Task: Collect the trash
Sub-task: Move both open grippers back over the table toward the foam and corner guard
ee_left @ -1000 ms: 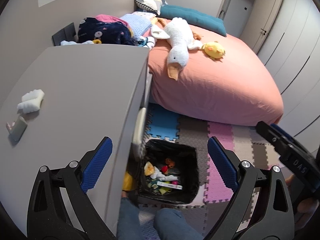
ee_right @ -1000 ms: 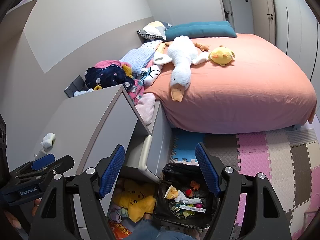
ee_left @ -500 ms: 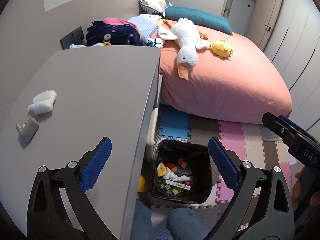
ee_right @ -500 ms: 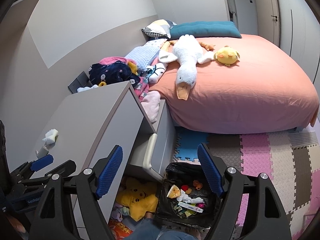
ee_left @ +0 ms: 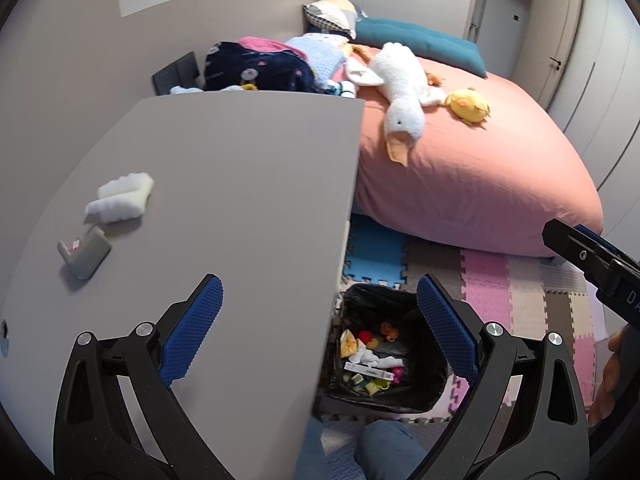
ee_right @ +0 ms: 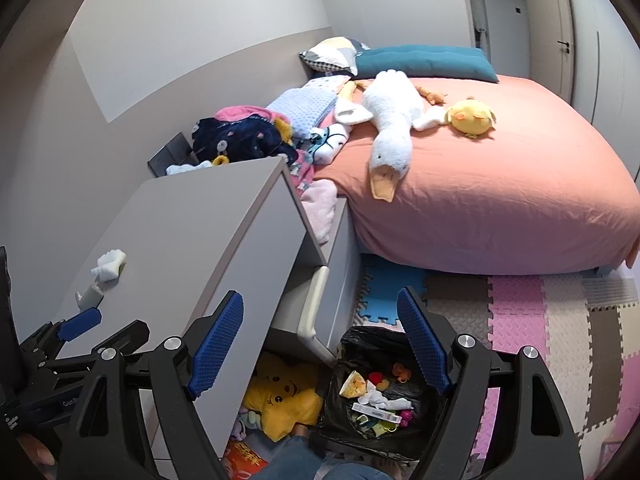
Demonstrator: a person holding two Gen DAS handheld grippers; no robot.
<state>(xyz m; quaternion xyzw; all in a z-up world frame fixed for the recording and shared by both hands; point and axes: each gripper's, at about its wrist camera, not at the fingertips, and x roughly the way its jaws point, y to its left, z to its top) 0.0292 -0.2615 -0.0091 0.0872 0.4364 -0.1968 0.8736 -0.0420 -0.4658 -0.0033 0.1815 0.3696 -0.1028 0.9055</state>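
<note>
A crumpled white tissue [ee_left: 122, 197] and a small grey wrapper [ee_left: 85, 253] lie on the left part of the grey dresser top [ee_left: 240, 184]. They also show in the right wrist view: the tissue [ee_right: 109, 265] and the wrapper [ee_right: 90, 295]. A black-lined trash bin [ee_left: 430, 394] with several bits of trash stands on the floor by the dresser, also in the right wrist view [ee_right: 344, 412]. My left gripper [ee_left: 318, 334] is open and empty above the dresser's front right edge. My right gripper [ee_right: 320, 344] is open and empty above the bin and drawers.
A bed with a pink cover [ee_left: 480, 168] holds a white goose plush [ee_left: 400, 96] and a yellow chick [ee_left: 468, 106]. Clothes [ee_left: 256, 66] pile behind the dresser. A dresser drawer [ee_right: 316, 312] stands open. A yellow plush [ee_right: 282, 400] lies below. Foam mats [ee_right: 540, 320] cover the floor.
My left gripper has moved left over the dresser top; the tissue and wrapper appear closer. My right gripper has shifted slightly. Both jaws stay open.
</note>
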